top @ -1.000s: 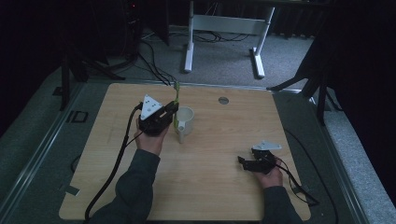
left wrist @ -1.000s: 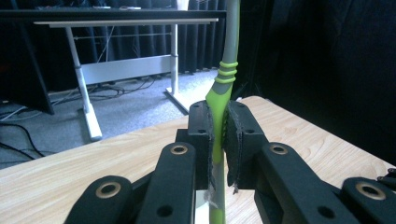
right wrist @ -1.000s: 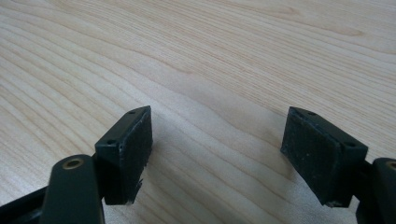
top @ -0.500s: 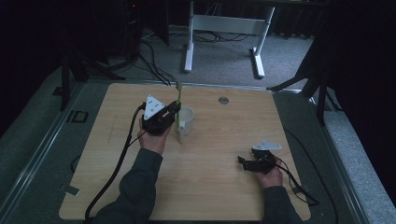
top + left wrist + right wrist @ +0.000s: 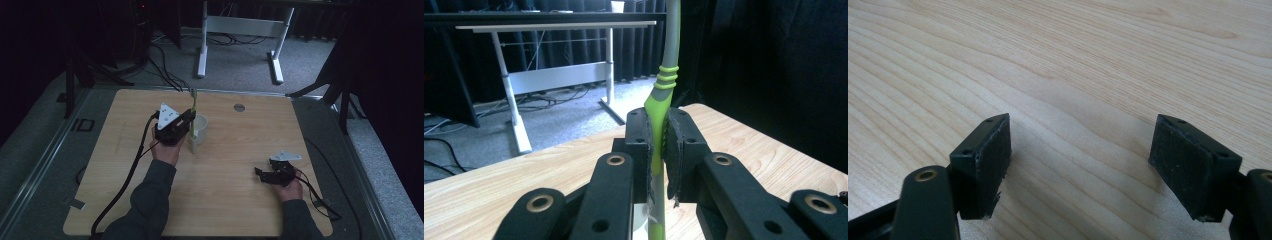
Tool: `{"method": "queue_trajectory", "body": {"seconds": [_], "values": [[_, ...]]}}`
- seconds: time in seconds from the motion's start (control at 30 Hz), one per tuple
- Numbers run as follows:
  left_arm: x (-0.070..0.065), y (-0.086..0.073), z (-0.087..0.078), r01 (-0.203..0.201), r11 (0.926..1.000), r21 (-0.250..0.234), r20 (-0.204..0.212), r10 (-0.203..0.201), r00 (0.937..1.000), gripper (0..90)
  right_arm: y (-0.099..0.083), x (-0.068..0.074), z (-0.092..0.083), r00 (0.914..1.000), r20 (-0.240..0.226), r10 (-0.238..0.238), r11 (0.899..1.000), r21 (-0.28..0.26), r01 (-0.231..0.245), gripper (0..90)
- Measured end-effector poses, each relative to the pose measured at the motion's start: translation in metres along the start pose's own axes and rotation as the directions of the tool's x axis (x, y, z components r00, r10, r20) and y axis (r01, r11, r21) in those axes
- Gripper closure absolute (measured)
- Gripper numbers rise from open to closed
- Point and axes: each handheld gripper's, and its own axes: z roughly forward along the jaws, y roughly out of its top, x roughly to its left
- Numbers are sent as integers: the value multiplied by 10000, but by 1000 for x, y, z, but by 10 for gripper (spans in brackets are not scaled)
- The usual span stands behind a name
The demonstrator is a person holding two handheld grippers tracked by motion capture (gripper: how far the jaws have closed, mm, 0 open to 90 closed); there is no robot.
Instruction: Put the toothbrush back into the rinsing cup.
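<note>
Light: dim room
Floor: grey carpet [image 5: 310,65], black cables [image 5: 165,60]
Furniture: white metal desk frame [image 5: 240,30]; light wooden table [image 5: 235,185]
Backdrop: black curtains [image 5: 774,60]

The left gripper [image 5: 186,122] is held by the left hand [image 5: 166,149] near the middle of the desk [image 5: 240,200], its grey plate turned upward and its fingers [image 5: 644,150] pressed together on a thin green stick [image 5: 663,95] that stands upright. The left forearm [image 5: 150,200] is stretched forward from the bottom edge. The right gripper [image 5: 260,172] is kept low over the desk by the right hand [image 5: 289,187], its fingers [image 5: 988,160] spread wide apart with nothing between them
</note>
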Motion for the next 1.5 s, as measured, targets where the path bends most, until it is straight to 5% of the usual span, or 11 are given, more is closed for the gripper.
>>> {"method": "queue_trajectory", "body": {"seconds": [1.5], "values": [[-1,-17,20,-309,9981,530,-98,315,9995,818,0,0,0,10000,-20,-26,10000,9,26,242]]}}
